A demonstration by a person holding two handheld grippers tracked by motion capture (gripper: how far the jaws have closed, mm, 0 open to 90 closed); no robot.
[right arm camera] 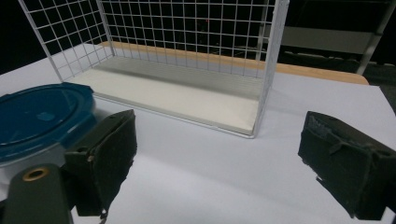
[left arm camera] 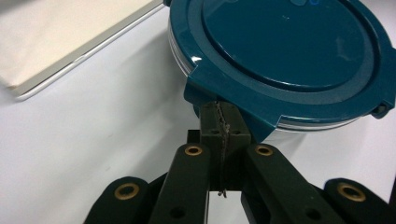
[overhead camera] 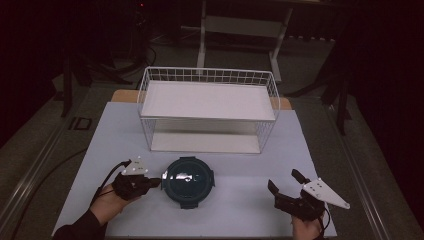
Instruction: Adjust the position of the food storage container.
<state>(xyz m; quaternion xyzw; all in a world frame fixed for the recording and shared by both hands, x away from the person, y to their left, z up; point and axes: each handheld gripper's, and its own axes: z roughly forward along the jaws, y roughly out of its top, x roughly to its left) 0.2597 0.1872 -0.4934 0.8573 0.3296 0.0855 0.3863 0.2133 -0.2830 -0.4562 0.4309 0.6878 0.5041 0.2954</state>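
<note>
The right gripper (right arm camera: pixel 215 163) hangs over the white table (right arm camera: pixel 210 182) with its two black padded jaws spread wide and nothing between them. Beyond them a white wire rack (right arm camera: pixel 187 51) stands on the table, its lower shelf bare. A round teal-lidded container (right arm camera: pixel 39 116) sits left of the left jaw, just before the rack's near corner

The round food container (overhead camera: pixel 189 181) has a dark teal lid. The wire rack (overhead camera: pixel 208 110) is white, its sides a square grid, its shelves plain white. The surface (overhead camera: pixel 250 200) is pale lavender-white. Both tongs (overhead camera: pixel 159 181) (overhead camera: pixel 283 181) are black.
</note>
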